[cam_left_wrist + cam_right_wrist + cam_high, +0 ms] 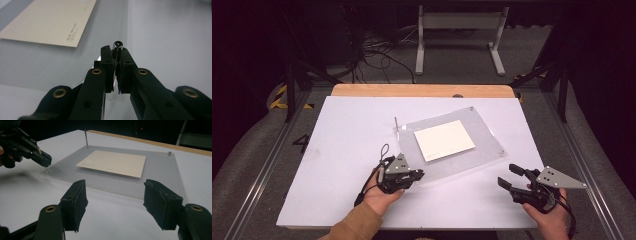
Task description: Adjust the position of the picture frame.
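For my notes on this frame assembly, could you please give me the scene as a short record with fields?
surface: white table
panel: clear acrylic sheet, flat on the table
card: cream, lying on the sheet
posts: one thin metal pin upright at the sheet's far left corner
left gripper: shut on a small metal post at the sheet's near left corner
right gripper: open, holding nothing, right of the sheet

Cables [372, 52] and white frame [459, 30] behind
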`<move>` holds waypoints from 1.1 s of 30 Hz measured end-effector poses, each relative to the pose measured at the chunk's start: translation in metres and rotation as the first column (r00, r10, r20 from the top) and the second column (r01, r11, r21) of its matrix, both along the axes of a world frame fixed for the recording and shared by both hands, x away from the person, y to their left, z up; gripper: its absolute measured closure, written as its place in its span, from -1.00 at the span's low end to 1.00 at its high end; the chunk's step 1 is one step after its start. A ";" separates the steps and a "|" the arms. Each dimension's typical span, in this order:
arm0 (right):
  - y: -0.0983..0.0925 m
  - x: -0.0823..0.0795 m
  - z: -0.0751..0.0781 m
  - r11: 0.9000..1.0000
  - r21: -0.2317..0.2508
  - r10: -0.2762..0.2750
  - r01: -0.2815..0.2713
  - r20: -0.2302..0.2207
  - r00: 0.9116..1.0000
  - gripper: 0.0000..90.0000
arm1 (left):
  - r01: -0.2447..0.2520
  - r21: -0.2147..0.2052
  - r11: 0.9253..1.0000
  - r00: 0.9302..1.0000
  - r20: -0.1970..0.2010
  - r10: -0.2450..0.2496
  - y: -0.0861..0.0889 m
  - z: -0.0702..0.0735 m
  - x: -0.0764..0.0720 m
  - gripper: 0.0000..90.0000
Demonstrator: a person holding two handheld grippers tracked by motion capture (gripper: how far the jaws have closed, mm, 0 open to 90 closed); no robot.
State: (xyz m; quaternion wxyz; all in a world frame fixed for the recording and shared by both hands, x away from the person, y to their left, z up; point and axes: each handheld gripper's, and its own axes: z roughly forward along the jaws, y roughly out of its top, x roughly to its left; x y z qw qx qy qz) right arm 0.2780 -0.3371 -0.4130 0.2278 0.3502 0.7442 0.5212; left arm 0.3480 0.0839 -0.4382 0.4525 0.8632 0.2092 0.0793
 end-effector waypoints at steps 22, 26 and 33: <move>0.022 0.031 -0.001 0.989 -0.139 0.037 -0.054 -0.122 0.992 0.43 | -0.390 -0.011 0.921 0.921 0.004 0.391 0.089 -0.017 0.040 0.82; 0.032 0.044 -0.003 0.982 -0.162 0.066 -0.092 -0.159 0.985 0.44 | -0.383 -0.047 0.923 0.924 -0.011 0.383 0.094 -0.014 0.034 0.49; 0.049 0.075 -0.002 0.965 -0.223 0.086 -0.141 -0.237 0.968 0.42 | -0.372 -0.084 0.925 0.928 -0.011 0.372 0.106 -0.007 0.024 0.13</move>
